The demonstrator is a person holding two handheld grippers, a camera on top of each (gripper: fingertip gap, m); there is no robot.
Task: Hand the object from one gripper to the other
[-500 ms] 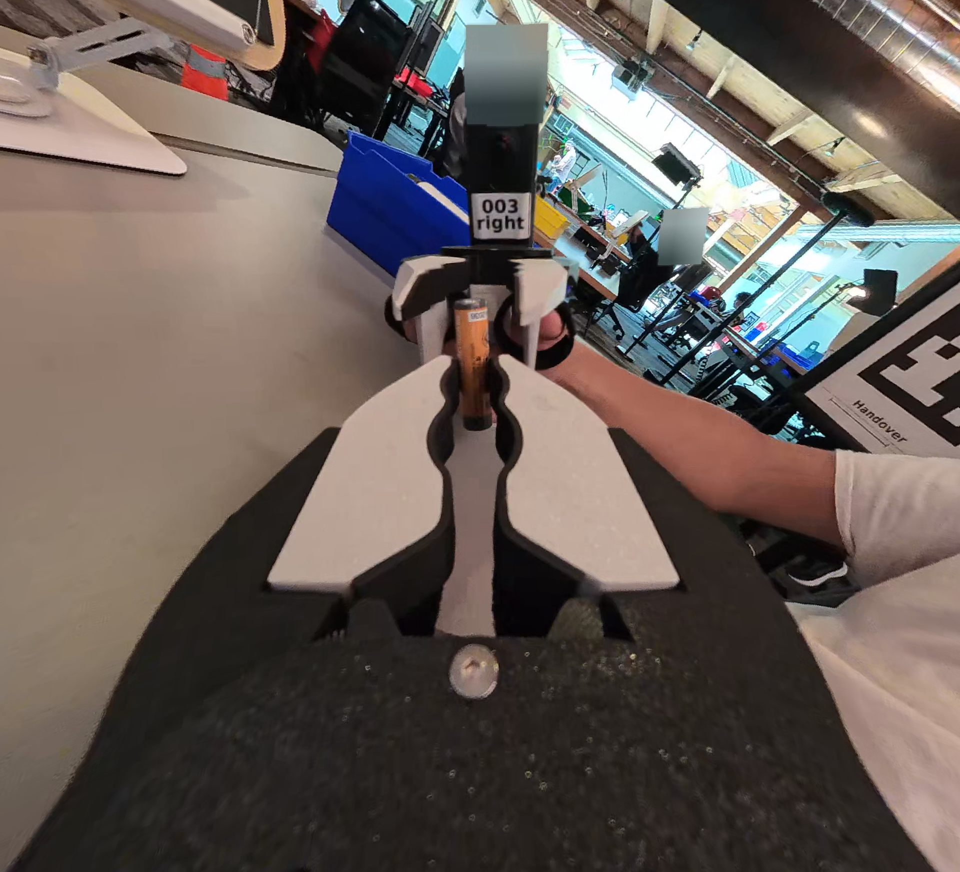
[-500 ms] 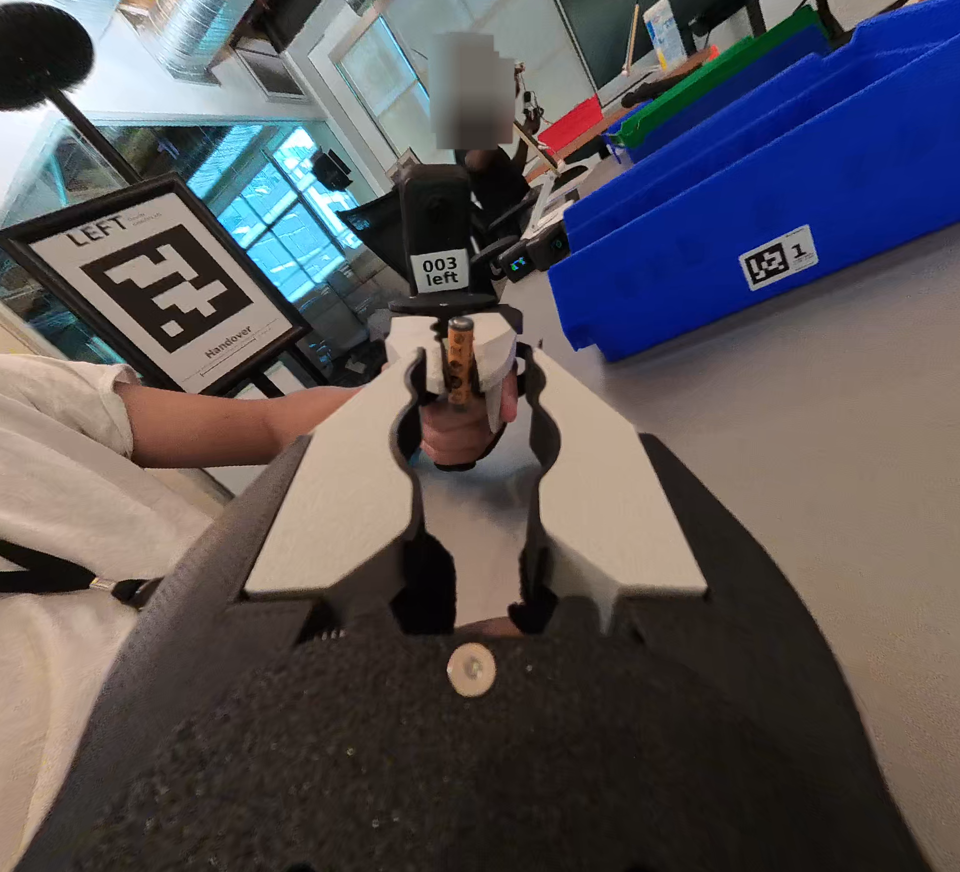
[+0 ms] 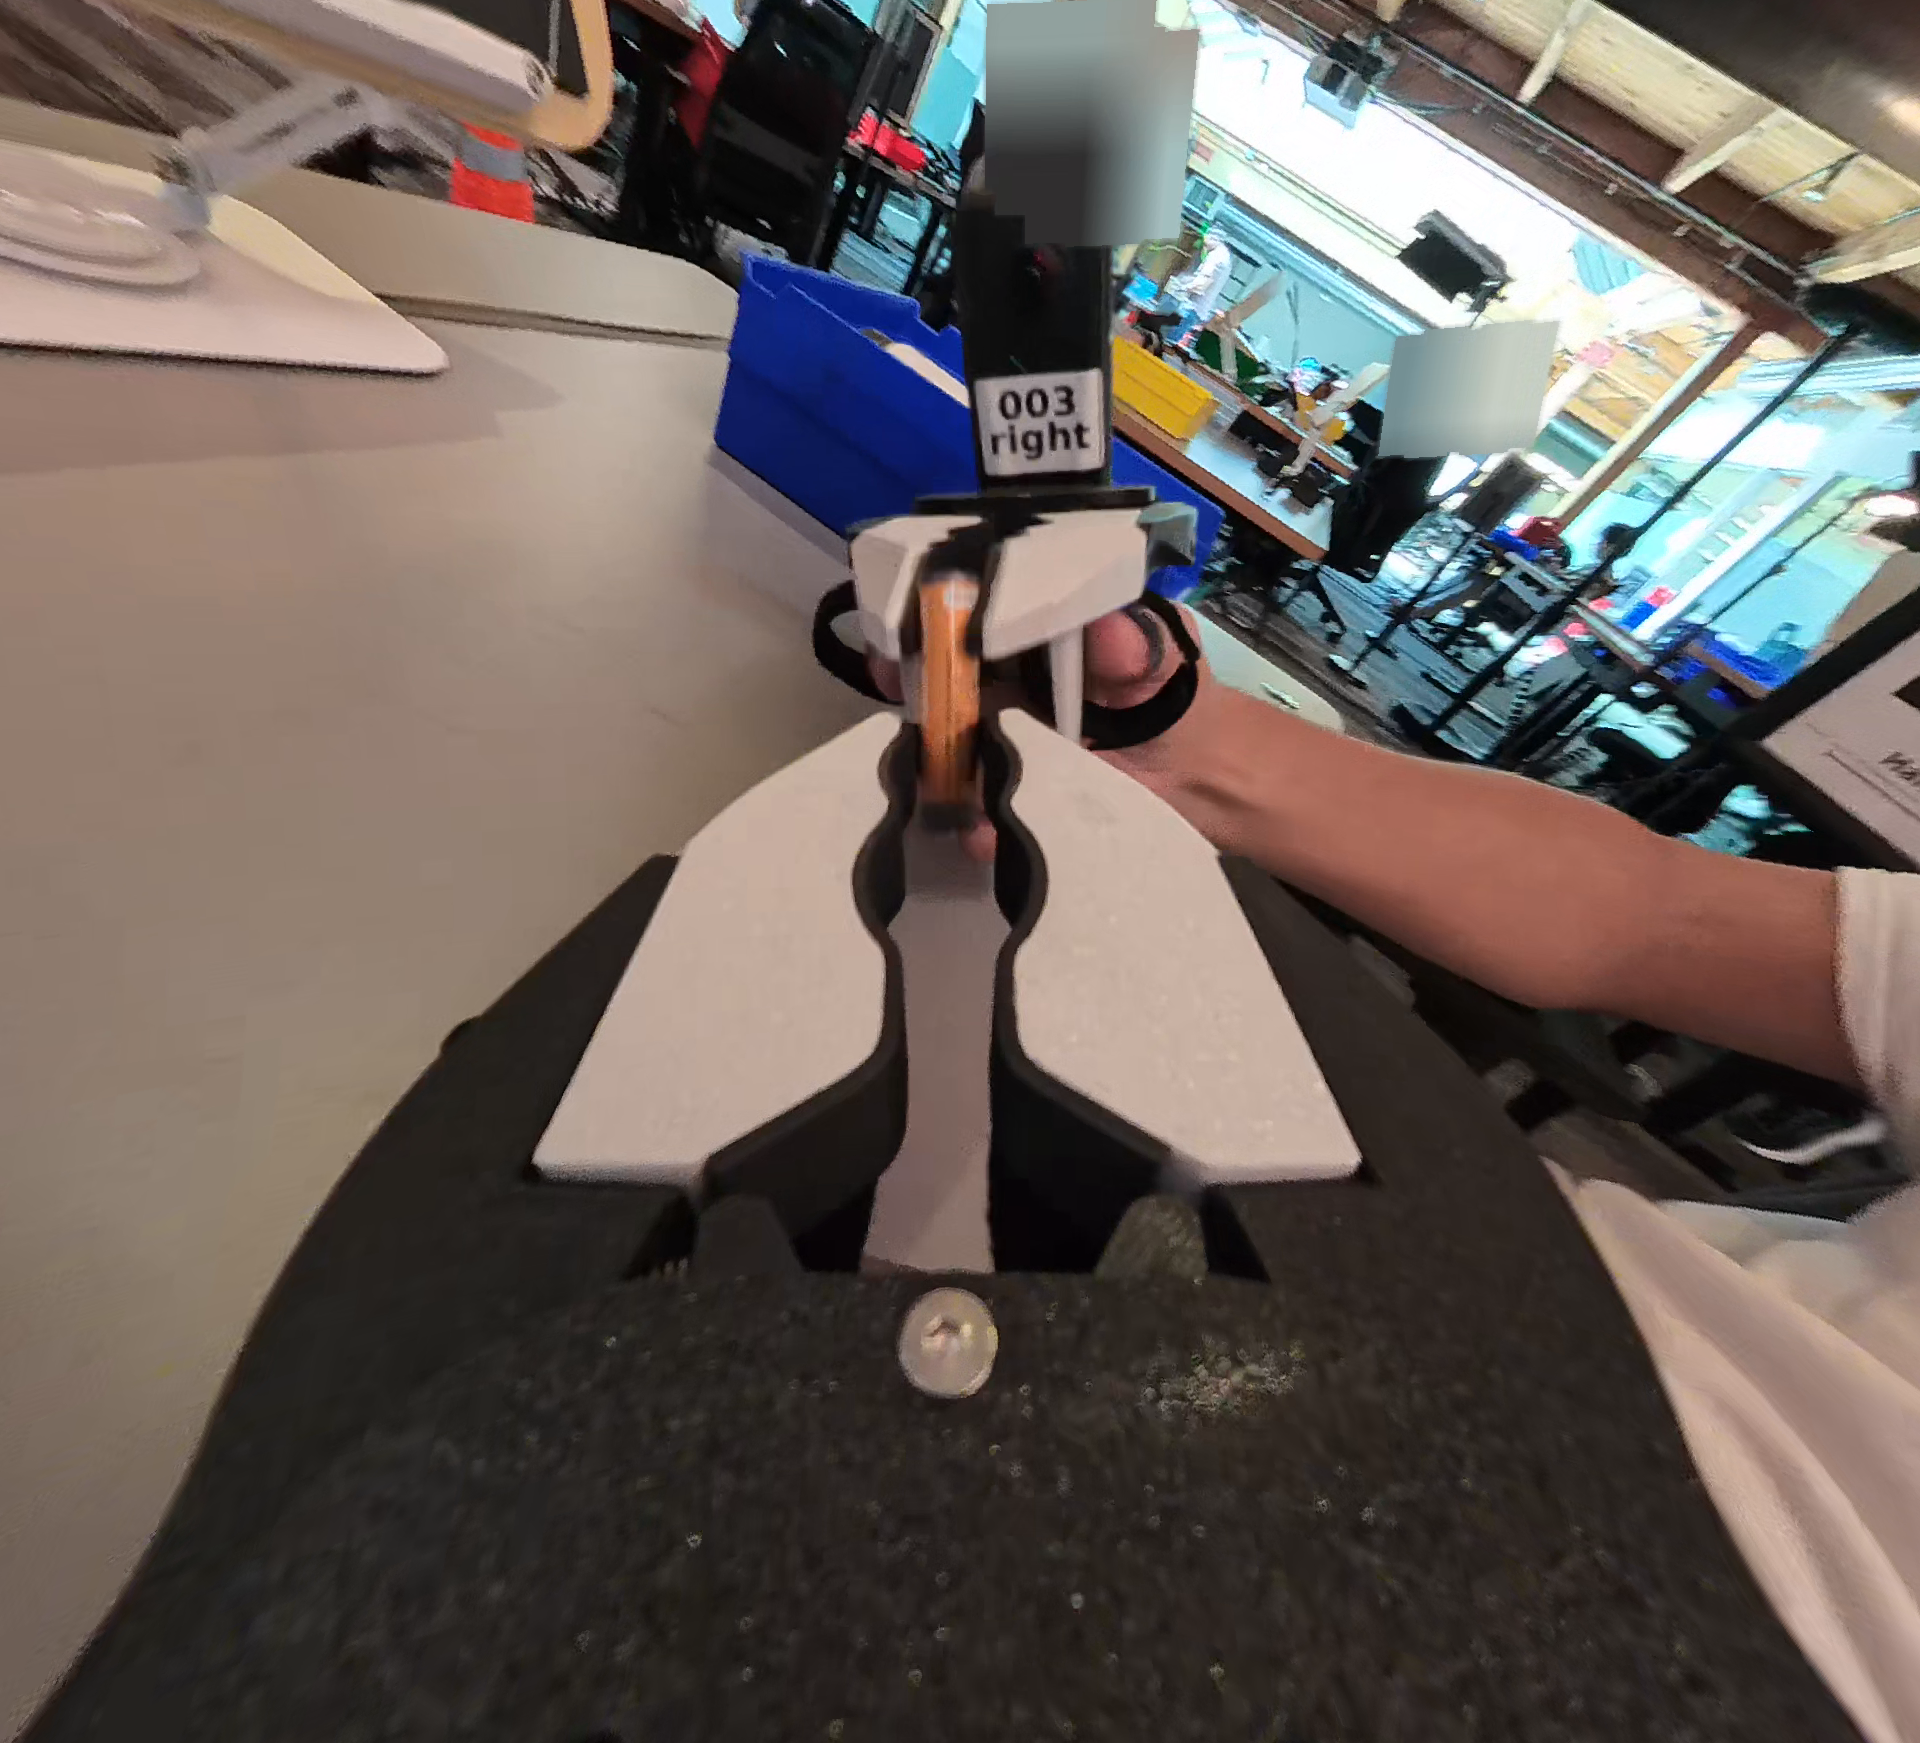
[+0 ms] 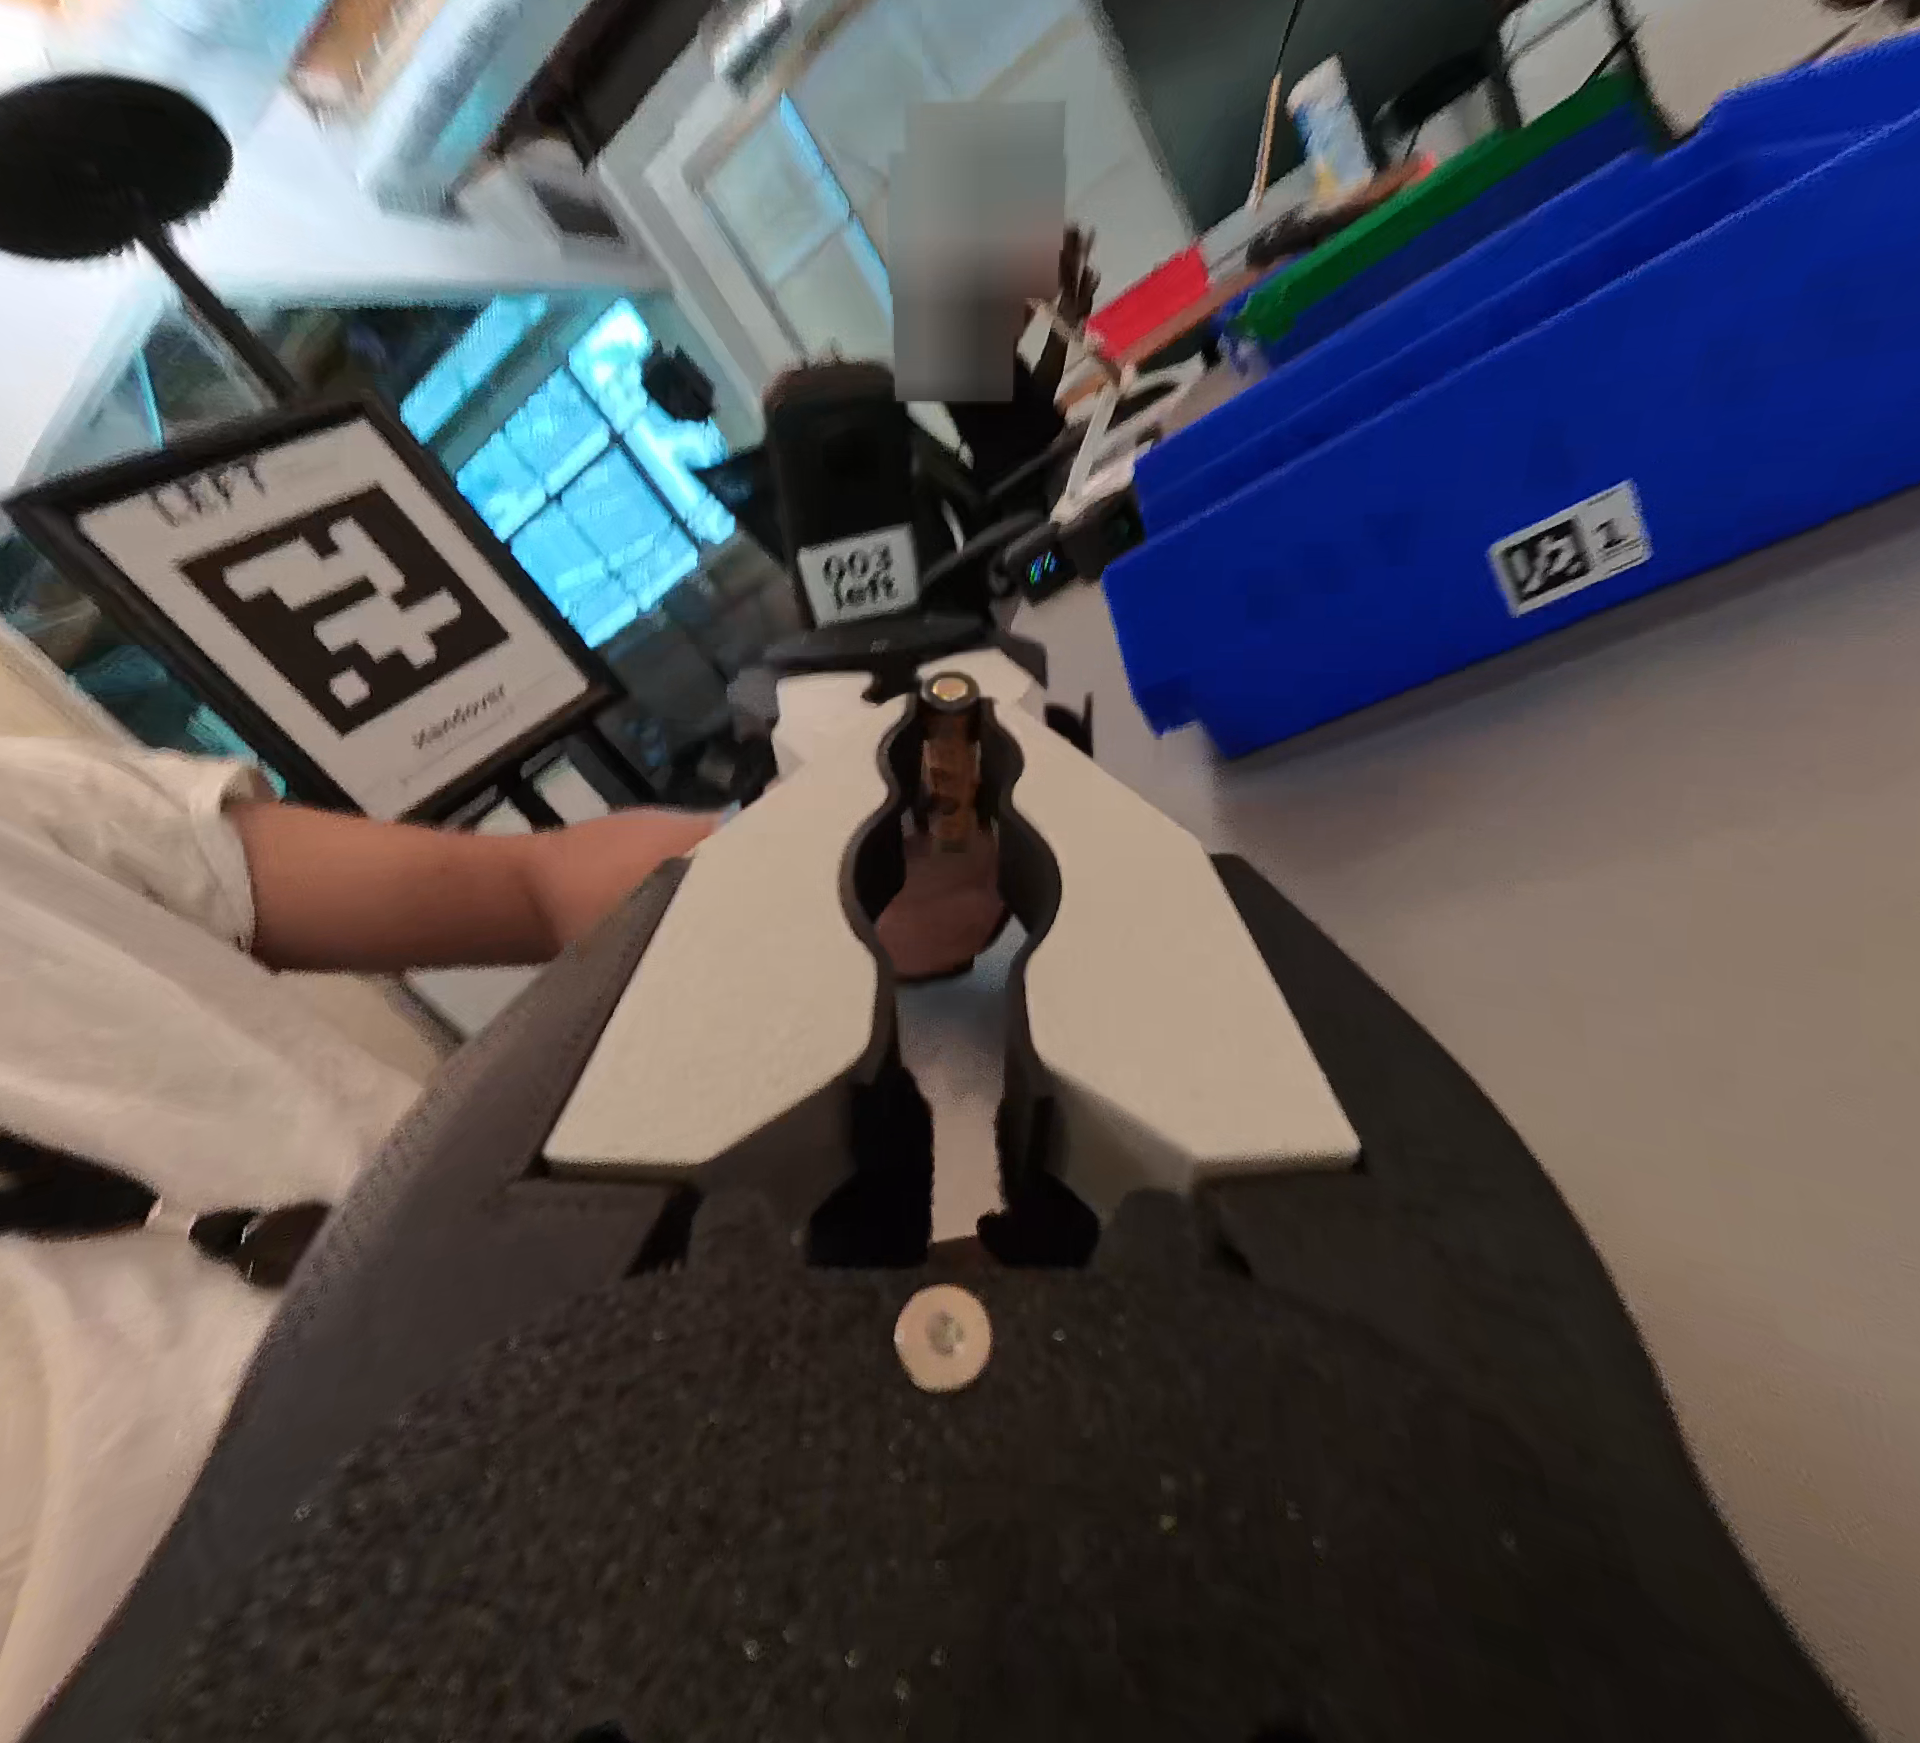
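The grey tabletop point(image 3: 312, 758) takes most of the view. The blue bins point(image 4: 1455, 654) stand on it at the far edge, one close behind another. Past the tabletop's edge, on my left side, is a framed sign point(image 4: 332, 613) with a black and white pattern.

My two claws meet nose to nose in the air above the tabletop. My left claw point(image 3: 945, 789) is pressed on the lower part of an orange battery point(image 3: 948, 706), one finger on each side of it. My right claw point(image 4: 951, 727) comes from the opposite side, a little tilted, and its tips pinch the upper part of the same battery, just under the metal cap. So the battery stands nearly upright between both claws, touching nothing else, held off the tabletop
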